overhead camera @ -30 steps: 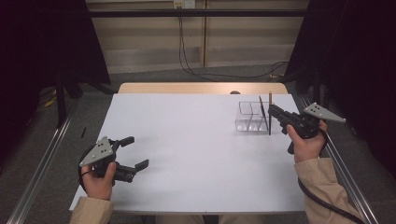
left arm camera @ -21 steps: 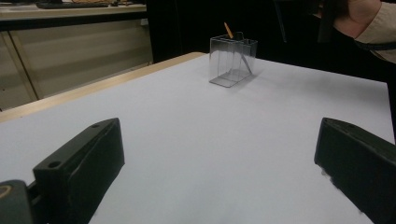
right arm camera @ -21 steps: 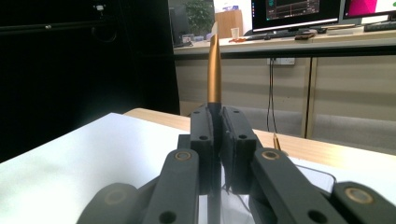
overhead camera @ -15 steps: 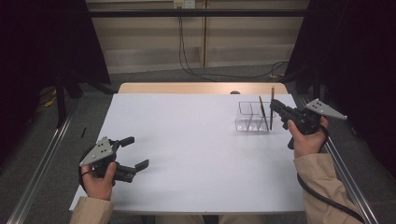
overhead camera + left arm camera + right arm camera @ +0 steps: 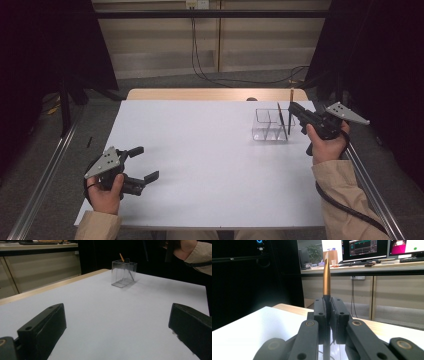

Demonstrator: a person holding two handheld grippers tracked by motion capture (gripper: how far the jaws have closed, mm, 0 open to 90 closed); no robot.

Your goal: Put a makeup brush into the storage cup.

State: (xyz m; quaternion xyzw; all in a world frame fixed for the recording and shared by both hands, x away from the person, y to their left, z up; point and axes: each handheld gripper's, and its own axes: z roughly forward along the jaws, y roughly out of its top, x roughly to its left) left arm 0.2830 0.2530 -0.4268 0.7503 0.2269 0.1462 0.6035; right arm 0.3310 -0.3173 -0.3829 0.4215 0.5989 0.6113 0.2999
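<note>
Clear plastic organiser (image 5: 270,125) sits far right on the white table (image 5: 210,165). Right gripper (image 5: 292,111) clamps an upright gold-tipped pen (image 5: 326,277) over it. Left gripper (image 5: 142,162), near left, jaws spread, empty.

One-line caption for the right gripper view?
Right claw shut on an upright pen, above the white table.

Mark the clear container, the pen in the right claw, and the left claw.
Clear plastic divided container (image 5: 264,131): high view, front wall.
Slim black pen with gold end (image 5: 326,275): right gripper view, gold end.
Left claw (image 5: 143,163): high view, between its open jaws.
</note>
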